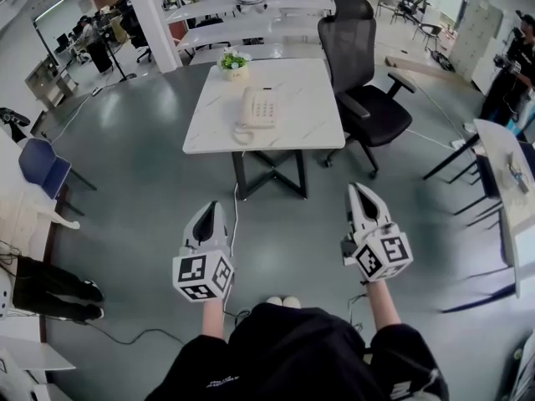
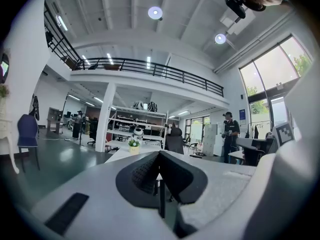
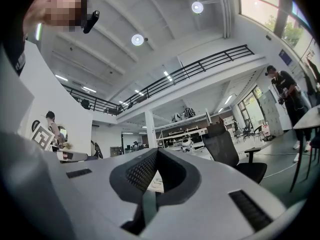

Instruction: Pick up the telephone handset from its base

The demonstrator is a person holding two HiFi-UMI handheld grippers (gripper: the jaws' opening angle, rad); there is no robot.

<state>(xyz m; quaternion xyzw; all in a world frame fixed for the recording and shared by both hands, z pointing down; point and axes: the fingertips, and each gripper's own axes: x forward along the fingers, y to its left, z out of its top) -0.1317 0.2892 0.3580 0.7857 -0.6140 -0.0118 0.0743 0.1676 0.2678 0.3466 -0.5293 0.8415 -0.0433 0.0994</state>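
Note:
A cream telephone point(image 1: 258, 108) lies on the white marble-look table point(image 1: 292, 132), with its handset point(image 1: 247, 109) resting along the left side of the base. Both grippers hover over the floor well short of the table, pointing toward it. My left gripper point(image 1: 212, 206) is shut with nothing in it; in the left gripper view its jaws point(image 2: 160, 153) meet at the tip. My right gripper point(image 1: 358, 189) also shows its jaws closed together and empty point(image 3: 157, 150). The phone is several gripper lengths ahead of both.
A small potted plant point(image 1: 234, 63) stands at the table's far edge. A black office chair point(image 1: 368, 82) sits right of the table. A cable point(image 1: 235, 224) runs across the floor from the table. A blue chair point(image 1: 42, 167) stands at left, another table point(image 1: 506, 174) at right.

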